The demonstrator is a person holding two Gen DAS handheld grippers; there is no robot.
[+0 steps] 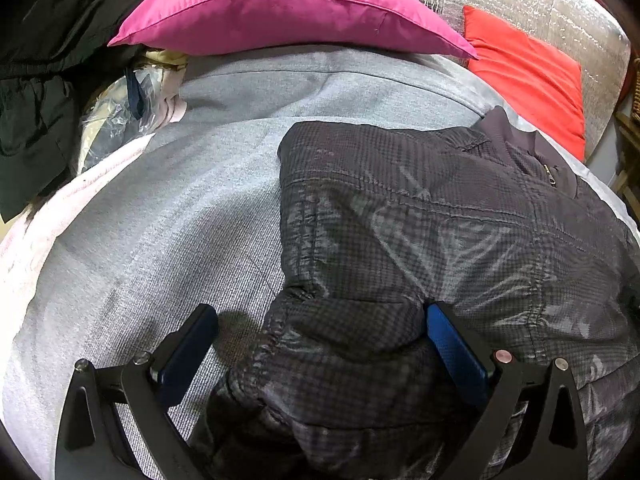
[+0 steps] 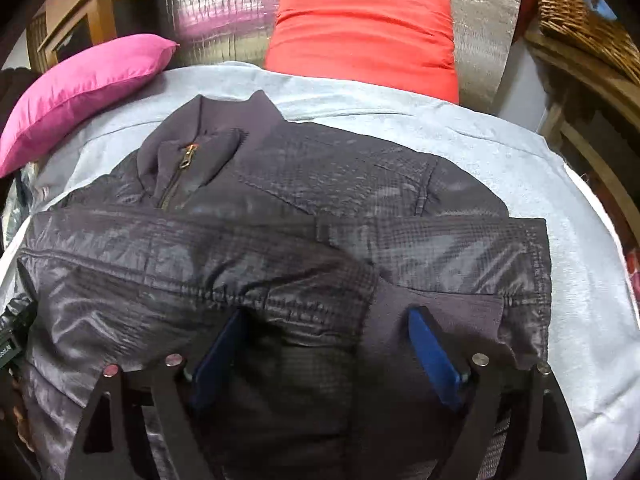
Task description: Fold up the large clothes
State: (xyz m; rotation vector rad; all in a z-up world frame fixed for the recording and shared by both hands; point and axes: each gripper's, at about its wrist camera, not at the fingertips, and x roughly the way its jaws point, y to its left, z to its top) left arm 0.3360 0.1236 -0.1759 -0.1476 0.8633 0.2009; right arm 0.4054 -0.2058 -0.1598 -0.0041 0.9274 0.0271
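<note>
A dark checked padded jacket (image 1: 440, 216) lies spread on a grey sheet (image 1: 180, 208), collar and brass zip toward the far side. My left gripper (image 1: 320, 312) is open over the jacket's near left corner. A bunched cuff lies between its blue pads: the right pad (image 1: 452, 344) touches the fabric, while the left pad (image 1: 192, 344) stands clear over the sheet. In the right wrist view the jacket (image 2: 280, 240) has a sleeve folded across its front. My right gripper (image 2: 326, 314) hangs open just above the near hem, and neither of its pads presses the fabric.
A pink cushion (image 1: 280, 8) and a red cushion (image 1: 532, 76) rest at the far edge against silver foil padding (image 2: 224, 8). Dark clothes (image 1: 36, 80) and a plastic bag (image 1: 120, 120) pile at the left. Wicker and wooden furniture (image 2: 580, 40) stands to the right.
</note>
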